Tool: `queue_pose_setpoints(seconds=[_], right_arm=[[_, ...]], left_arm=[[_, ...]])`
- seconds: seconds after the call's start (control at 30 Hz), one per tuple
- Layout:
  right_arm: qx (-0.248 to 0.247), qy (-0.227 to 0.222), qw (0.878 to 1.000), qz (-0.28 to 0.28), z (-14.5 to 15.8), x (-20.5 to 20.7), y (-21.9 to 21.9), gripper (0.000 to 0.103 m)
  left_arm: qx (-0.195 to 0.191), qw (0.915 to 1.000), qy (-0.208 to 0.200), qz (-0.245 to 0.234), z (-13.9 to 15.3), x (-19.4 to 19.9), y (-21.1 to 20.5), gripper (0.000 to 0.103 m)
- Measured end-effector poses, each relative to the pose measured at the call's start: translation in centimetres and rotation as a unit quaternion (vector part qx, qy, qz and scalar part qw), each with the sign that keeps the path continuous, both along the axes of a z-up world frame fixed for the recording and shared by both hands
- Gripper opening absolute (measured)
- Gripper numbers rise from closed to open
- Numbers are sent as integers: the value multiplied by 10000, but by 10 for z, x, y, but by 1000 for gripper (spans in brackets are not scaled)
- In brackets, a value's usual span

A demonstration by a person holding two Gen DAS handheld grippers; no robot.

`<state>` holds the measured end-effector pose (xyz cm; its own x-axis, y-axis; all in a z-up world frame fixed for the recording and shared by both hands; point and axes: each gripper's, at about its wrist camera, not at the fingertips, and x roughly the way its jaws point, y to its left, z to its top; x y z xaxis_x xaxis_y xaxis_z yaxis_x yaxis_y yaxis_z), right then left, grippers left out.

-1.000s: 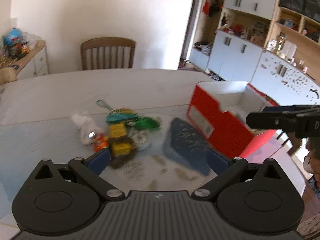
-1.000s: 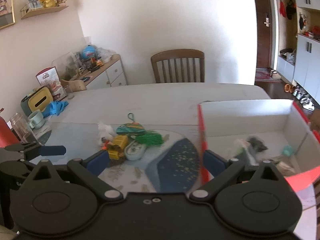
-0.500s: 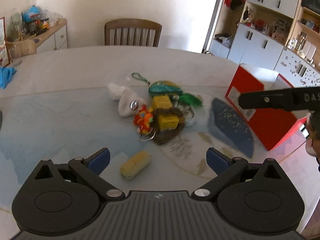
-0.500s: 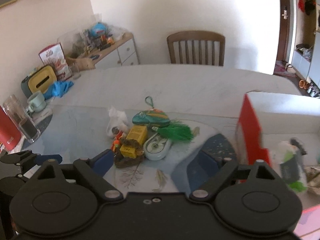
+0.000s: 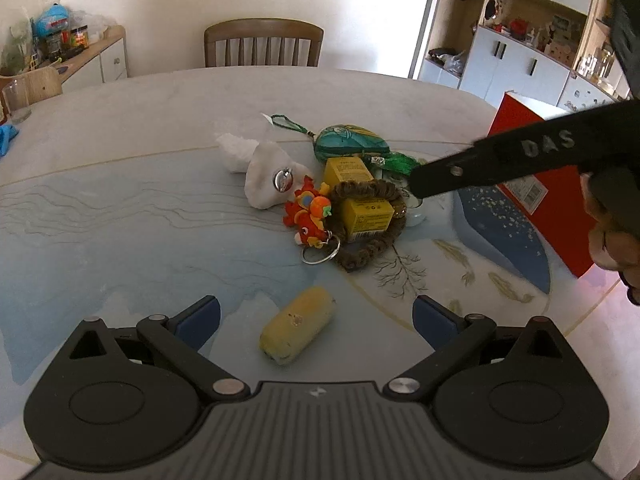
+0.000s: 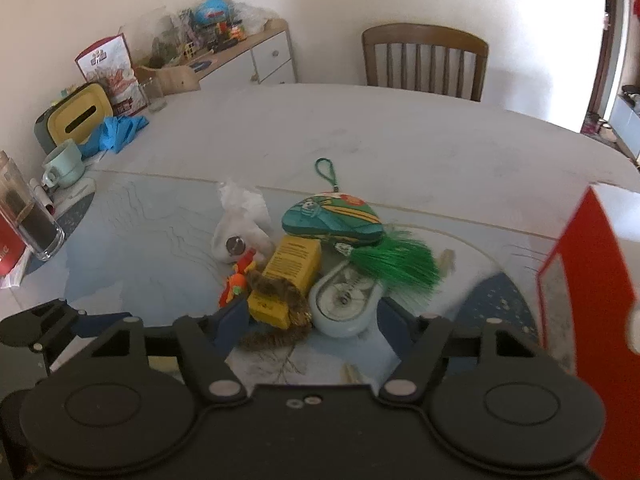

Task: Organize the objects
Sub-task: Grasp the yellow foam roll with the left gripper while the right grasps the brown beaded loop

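A pile of small objects lies mid-table: a white pouch, an orange plush keychain, two yellow boxes, a brown braided ring, a teal pouch and a green tassel. A yellow roll lies alone just ahead of my left gripper, which is open and empty. My right gripper is open and empty, low over the yellow boxes and a pale blue oval case. The red box stands at the right.
A glass, a mint mug, a blue cloth and a yellow tissue holder sit at the table's left edge. A wooden chair stands at the far side. A cluttered sideboard lines the wall.
Both grippers swung left, away from the red box, towards the pile. The yellow roll came into the left view. The right gripper dropped close over the pile.
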<state>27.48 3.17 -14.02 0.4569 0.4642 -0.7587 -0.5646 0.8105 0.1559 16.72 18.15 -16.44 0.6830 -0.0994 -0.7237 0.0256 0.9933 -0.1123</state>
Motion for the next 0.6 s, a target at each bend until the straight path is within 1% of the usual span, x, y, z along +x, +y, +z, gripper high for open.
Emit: queue_pose_setpoints(seconds=[0.07, 0.13, 0.3, 0.37, 0.43, 0.47, 0.5, 0.53, 0.6], right_arm=[[-17, 52, 9999, 110, -3, 4, 7, 63], [-55, 90, 9998, 191, -6, 8, 13, 61], [-113, 138, 9993, 333, -11, 17, 24, 57], [-149, 161, 9991, 375, -13, 20, 28, 55], [-171, 196, 9987, 445, -16, 22, 31, 52], [-198, 210, 9985, 473, -18, 22, 33, 50], [-212, 224, 9983, 504, -19, 23, 34, 49], [-203, 255, 9981, 528, -20, 23, 35, 46], [-169, 316, 9978, 565, -22, 24, 37, 44]], left_arm=[[14, 10000, 34, -7, -2, 2, 0, 103], [23, 10000, 61, 38, -4, 3, 1, 102], [13, 10000, 39, 76, -5, 5, 4, 102], [37, 10000, 32, 48, -5, 6, 4, 100], [89, 10000, 33, 25, -6, 6, 3, 96], [104, 9999, 44, 8, -6, 6, 4, 93], [101, 9999, 70, -7, -7, 7, 4, 87], [112, 9999, 96, -5, -8, 7, 4, 83], [106, 9999, 127, -15, -9, 7, 5, 79]])
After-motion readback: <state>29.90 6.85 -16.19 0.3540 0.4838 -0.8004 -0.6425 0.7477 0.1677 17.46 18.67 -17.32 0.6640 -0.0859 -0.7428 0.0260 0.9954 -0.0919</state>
